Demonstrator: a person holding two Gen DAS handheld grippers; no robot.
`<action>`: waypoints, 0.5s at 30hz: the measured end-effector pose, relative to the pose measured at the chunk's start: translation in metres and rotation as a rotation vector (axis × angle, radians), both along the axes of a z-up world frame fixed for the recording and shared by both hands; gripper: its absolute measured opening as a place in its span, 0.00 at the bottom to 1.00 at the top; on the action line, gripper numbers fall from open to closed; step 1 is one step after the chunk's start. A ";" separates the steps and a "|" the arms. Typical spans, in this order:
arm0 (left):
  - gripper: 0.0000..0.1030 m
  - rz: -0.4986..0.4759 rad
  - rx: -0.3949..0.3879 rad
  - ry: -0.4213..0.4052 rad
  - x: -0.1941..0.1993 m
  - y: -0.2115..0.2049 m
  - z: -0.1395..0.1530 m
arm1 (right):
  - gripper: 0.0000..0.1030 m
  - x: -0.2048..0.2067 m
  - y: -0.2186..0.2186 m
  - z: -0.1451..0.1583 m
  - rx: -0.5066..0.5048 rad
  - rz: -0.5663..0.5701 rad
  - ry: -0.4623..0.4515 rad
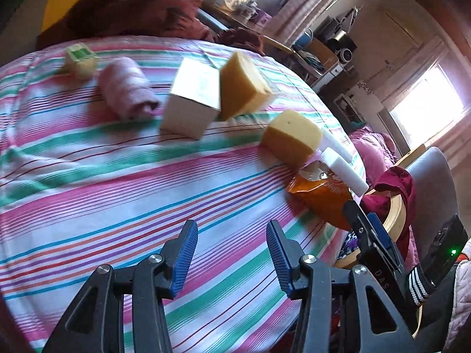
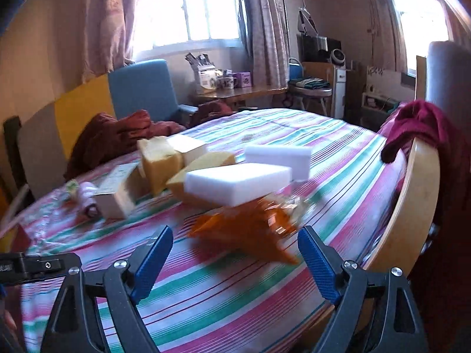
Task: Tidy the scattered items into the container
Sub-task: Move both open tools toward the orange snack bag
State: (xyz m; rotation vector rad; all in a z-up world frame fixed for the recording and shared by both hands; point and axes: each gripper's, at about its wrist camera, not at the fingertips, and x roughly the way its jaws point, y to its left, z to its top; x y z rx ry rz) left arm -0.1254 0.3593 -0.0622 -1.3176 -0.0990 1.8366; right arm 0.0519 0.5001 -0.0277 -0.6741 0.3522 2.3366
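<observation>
Both grippers hang empty over the striped bed, the left gripper (image 1: 232, 260) with fingers partly apart and the right gripper (image 2: 232, 267) spread wide near the orange packet (image 2: 250, 235), so picking it up seems next, though no container shows.

I see a striped pink, green and white bedsheet (image 2: 241, 282) across the bed. At its far left lies a crumpled rust-red blanket (image 2: 117, 131), before a blue upholstered armchair (image 2: 141, 88). A wooden side table (image 2: 244, 92) stands under the bright far window (image 2: 188, 8).
</observation>
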 end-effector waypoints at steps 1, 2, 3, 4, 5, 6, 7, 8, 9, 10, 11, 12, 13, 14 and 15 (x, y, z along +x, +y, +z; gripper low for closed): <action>0.48 -0.005 0.006 -0.002 -0.001 0.007 0.000 | 0.92 -0.002 0.005 0.000 0.001 0.008 -0.011; 0.48 -0.011 0.011 0.001 -0.001 0.014 0.000 | 0.92 -0.005 0.012 0.000 -0.005 0.015 -0.028; 0.48 -0.022 0.020 0.005 -0.002 0.023 0.001 | 0.94 -0.009 0.017 -0.001 -0.001 0.014 -0.049; 0.48 -0.033 0.024 0.006 -0.003 0.032 0.001 | 0.97 -0.012 0.019 0.000 0.020 0.015 -0.075; 0.48 -0.045 0.031 -0.001 -0.003 0.040 0.001 | 0.98 -0.017 0.022 0.001 0.037 0.024 -0.105; 0.48 -0.062 0.049 -0.026 -0.004 0.049 -0.001 | 0.98 -0.021 0.024 0.001 0.046 0.026 -0.133; 0.48 -0.071 0.056 -0.046 -0.006 0.057 -0.002 | 0.98 -0.025 0.026 -0.001 0.059 0.023 -0.175; 0.48 -0.077 0.056 -0.059 -0.007 0.064 -0.004 | 0.98 -0.029 0.027 -0.004 0.073 0.018 -0.217; 0.48 -0.090 0.060 -0.073 -0.008 0.073 -0.007 | 0.98 -0.032 0.027 -0.007 0.088 0.013 -0.253; 0.48 -0.108 0.062 -0.089 -0.009 0.082 -0.010 | 0.99 -0.036 0.027 -0.010 0.105 0.018 -0.300; 0.48 -0.117 0.055 -0.099 -0.010 0.090 -0.012 | 0.99 -0.040 0.026 -0.013 0.119 0.030 -0.334; 0.48 -0.128 0.053 -0.108 -0.010 0.098 -0.014 | 0.97 -0.043 0.026 -0.016 0.121 0.051 -0.351; 0.48 -0.146 0.056 -0.122 -0.011 0.104 -0.017 | 0.91 -0.045 0.028 -0.020 0.092 0.085 -0.363; 0.48 -0.162 0.068 -0.138 -0.011 0.108 -0.020 | 0.87 -0.046 0.032 -0.026 0.041 0.109 -0.372; 0.48 -0.173 0.090 -0.152 -0.012 0.111 -0.021 | 0.80 -0.046 0.037 -0.032 0.006 0.116 -0.372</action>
